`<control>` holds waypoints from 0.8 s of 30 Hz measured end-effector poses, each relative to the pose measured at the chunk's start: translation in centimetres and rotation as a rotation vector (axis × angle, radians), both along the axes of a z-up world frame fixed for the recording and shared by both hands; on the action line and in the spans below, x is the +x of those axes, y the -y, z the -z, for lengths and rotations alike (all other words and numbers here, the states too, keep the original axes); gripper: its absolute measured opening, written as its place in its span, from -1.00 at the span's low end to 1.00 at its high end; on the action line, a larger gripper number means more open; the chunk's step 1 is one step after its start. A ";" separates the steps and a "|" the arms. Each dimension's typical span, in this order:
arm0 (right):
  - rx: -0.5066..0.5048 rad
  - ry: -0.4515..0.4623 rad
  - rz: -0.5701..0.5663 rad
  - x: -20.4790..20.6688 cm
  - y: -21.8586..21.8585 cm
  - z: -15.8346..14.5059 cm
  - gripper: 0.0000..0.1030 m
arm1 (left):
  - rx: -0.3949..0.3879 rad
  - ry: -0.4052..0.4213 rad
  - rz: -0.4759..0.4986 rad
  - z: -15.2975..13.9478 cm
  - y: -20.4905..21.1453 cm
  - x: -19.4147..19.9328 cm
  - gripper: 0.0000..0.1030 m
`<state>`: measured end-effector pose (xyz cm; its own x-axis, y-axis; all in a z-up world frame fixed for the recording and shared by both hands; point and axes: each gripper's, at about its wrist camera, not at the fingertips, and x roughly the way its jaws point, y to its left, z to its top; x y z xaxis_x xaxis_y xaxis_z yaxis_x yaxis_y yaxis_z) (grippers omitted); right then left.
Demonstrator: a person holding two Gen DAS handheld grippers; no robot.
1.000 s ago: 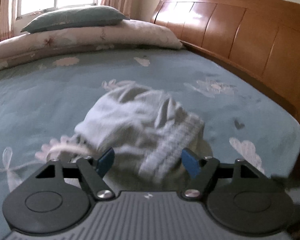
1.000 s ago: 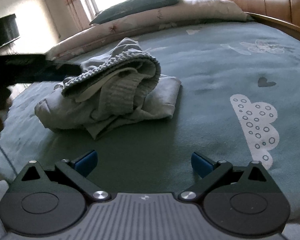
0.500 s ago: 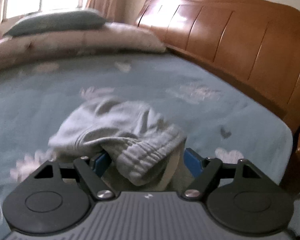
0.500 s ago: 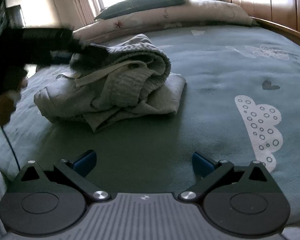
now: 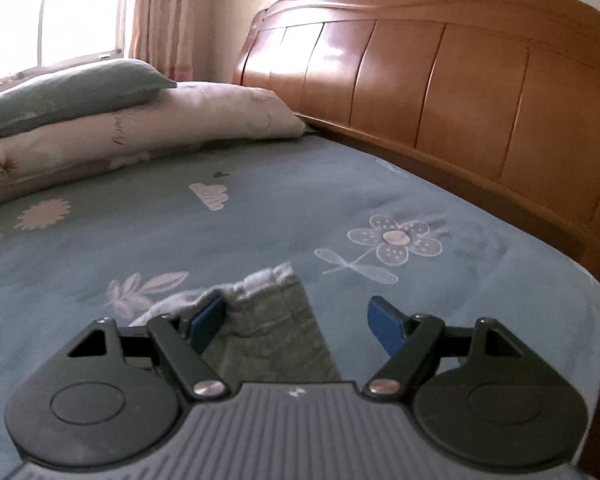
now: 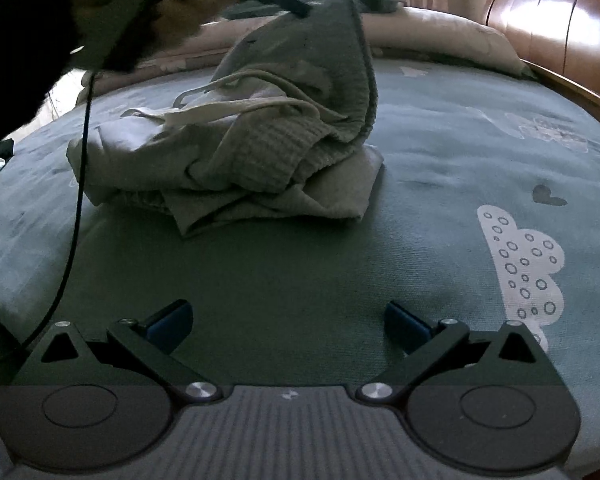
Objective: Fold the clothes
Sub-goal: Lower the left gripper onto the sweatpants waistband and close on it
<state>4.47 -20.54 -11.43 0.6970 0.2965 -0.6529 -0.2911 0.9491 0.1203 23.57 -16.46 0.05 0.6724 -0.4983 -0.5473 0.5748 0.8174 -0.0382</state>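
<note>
**Grey garment part-lifted at one edge; right claw idle**

Grey garment (image 6: 236,148) lies crumpled on the teal bedsheet (image 6: 420,168), ahead and slightly left of the right claw (image 6: 288,322). Right claw: fingers wide apart, nothing between them, well short of the pile. Left claw (image 5: 296,320): fingers apart; a fold of garment (image 5: 268,320) sits between them, against the left-side pad (image 5: 206,316), clear of the other. In the right view one edge of the cloth rises to the left claw (image 6: 328,4); actual clamping cannot be told. Pillows (image 5: 140,120) and wooden headboard (image 5: 440,76) behind.
</note>
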 end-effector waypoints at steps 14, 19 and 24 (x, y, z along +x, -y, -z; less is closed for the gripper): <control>-0.015 0.009 0.018 0.2 0.1 -0.9 1.00 | 0.108 0.062 0.082 -0.4 -3.5 -5.8 0.54; 0.057 0.054 0.002 1.7 1.5 -2.6 1.00 | 0.128 0.097 0.116 -0.3 -6.5 -6.4 0.53; 0.118 0.030 -0.040 5.5 2.5 -3.1 0.99 | 0.154 0.163 0.225 0.3 -7.5 -5.1 0.53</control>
